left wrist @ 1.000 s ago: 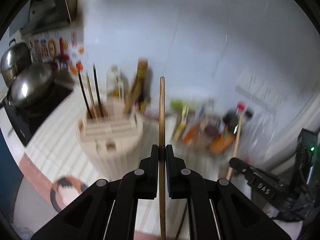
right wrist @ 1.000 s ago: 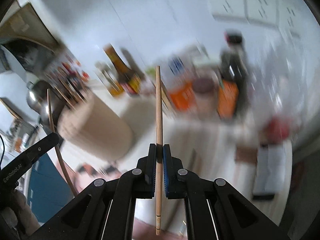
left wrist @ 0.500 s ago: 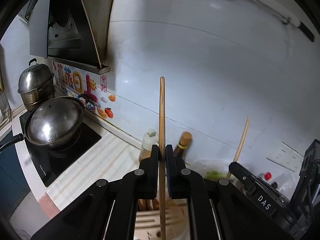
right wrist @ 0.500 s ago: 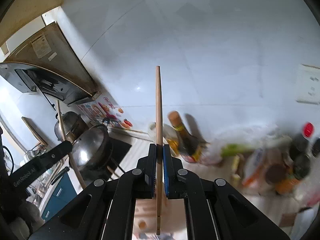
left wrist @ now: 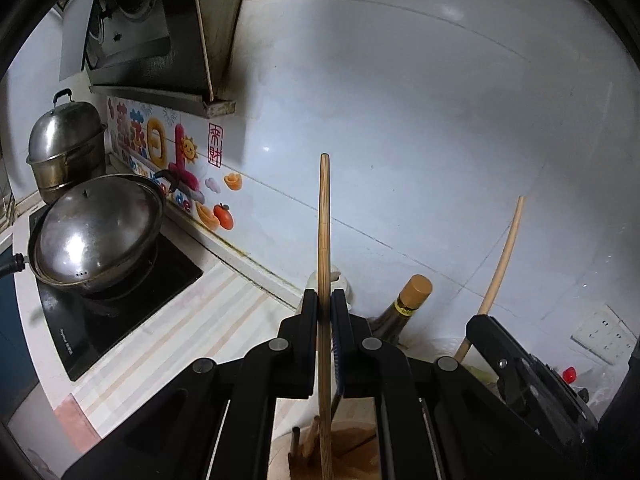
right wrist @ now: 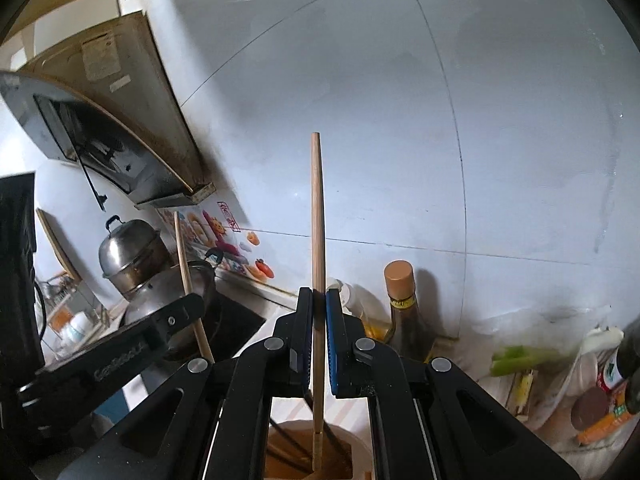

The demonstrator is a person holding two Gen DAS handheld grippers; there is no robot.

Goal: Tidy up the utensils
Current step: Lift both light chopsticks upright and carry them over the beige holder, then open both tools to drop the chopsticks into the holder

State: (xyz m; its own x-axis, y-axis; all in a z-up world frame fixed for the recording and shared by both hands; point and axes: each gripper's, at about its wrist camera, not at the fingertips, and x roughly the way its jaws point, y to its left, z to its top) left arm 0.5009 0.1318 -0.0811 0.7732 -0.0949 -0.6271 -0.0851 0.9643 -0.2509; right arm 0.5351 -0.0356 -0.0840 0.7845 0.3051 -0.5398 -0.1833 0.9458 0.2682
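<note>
My left gripper (left wrist: 325, 300) is shut on a wooden chopstick (left wrist: 324, 220) held upright; its lower end reaches down into the wooden utensil holder (left wrist: 352, 452) right below. My right gripper (right wrist: 319, 300) is shut on a second wooden chopstick (right wrist: 317, 216), also upright, with its lower end inside the same holder (right wrist: 296, 456). Other sticks stand in the holder (left wrist: 296, 444). The right gripper and its chopstick show at the right of the left wrist view (left wrist: 502, 264); the left gripper and its chopstick show at the left of the right wrist view (right wrist: 188, 276).
A lidded wok (left wrist: 96, 232) and a steel pot (left wrist: 66, 144) sit on the black cooktop (left wrist: 120, 304) at left under the range hood (left wrist: 152, 32). A dark bottle with a gold cap (right wrist: 404, 308) and food packets (right wrist: 600, 396) stand at the white tiled wall.
Both grippers have moved in over the holder and tilted up toward the wall. The chopsticks' lower ends now reach into the holder, which has dropped to the bottom edge of both views.
</note>
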